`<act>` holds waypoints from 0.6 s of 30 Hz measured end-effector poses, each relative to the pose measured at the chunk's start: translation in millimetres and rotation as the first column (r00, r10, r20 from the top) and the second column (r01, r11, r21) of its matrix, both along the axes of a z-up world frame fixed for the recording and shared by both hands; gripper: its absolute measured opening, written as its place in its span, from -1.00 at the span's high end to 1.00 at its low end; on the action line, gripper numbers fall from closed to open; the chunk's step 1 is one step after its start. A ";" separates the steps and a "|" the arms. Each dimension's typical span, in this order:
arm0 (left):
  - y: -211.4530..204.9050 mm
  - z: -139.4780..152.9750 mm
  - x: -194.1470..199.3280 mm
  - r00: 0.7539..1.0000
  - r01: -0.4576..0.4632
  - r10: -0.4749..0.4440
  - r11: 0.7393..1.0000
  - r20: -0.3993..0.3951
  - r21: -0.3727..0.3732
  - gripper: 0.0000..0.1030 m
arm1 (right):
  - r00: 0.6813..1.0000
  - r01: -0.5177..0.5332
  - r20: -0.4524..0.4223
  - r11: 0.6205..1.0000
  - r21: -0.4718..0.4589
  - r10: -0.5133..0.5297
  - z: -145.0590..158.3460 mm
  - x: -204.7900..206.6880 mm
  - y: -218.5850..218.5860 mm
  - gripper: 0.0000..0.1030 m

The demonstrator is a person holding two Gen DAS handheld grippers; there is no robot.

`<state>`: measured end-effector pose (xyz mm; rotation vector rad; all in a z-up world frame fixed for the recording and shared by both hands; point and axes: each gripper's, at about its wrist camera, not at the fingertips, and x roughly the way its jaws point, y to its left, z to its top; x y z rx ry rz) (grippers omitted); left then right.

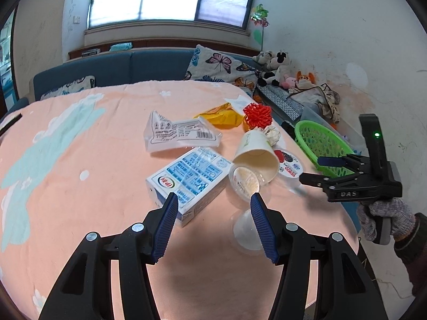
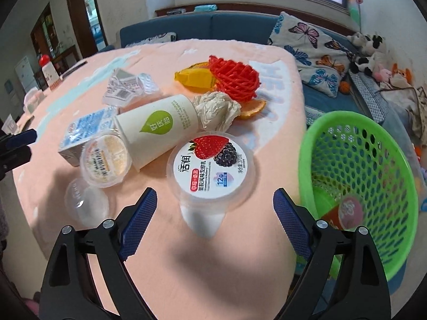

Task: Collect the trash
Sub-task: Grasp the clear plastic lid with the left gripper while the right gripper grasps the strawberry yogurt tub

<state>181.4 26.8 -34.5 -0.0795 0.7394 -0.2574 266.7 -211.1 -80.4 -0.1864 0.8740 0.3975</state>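
Note:
Trash lies on a peach-clothed table (image 1: 80, 133). My left gripper (image 1: 213, 200) is open and empty, just short of a blue-and-white carton (image 1: 186, 184) and a clear lidded cup (image 1: 244, 181), with a clear upturned cup (image 1: 246, 229) beside its right finger. My right gripper (image 2: 214, 200) is open around a fruit yogurt cup (image 2: 212, 170) without touching it; this gripper also shows in the left wrist view (image 1: 312, 170). A paper cup (image 2: 157, 130) lies on its side. A green basket (image 2: 360, 176) at the table's right edge holds a small red cup (image 2: 344, 213).
Farther back lie a crumpled paper ball (image 2: 216, 110), a red foam net (image 2: 234, 77), a yellow wrapper (image 2: 194, 77), orange peel (image 2: 252, 106) and a clear plastic bag (image 1: 178, 133). A blue sofa (image 1: 120, 66) with cushions and plush toys stands behind.

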 end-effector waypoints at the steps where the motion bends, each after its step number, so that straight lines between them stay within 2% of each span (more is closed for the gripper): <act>1: 1.3 -1.4 -0.1 1.000 -0.001 0.001 1.000 -0.002 -0.001 -0.07 | 1.000 -0.005 -0.002 1.000 -0.005 0.005 -2.2 2.4 0.8 -0.72; 6: 5.9 -3.8 4.0 1.000 -0.012 0.012 1.000 -0.010 -0.009 -0.07 | 1.000 -0.021 -0.010 0.999 -0.041 0.020 -12.6 17.3 8.5 -0.72; 18: 4.7 -10.7 7.7 1.000 -0.004 0.003 1.000 -0.028 -0.015 -0.06 | 0.997 -0.072 -0.029 0.996 -0.062 0.070 -23.9 33.6 21.1 -0.74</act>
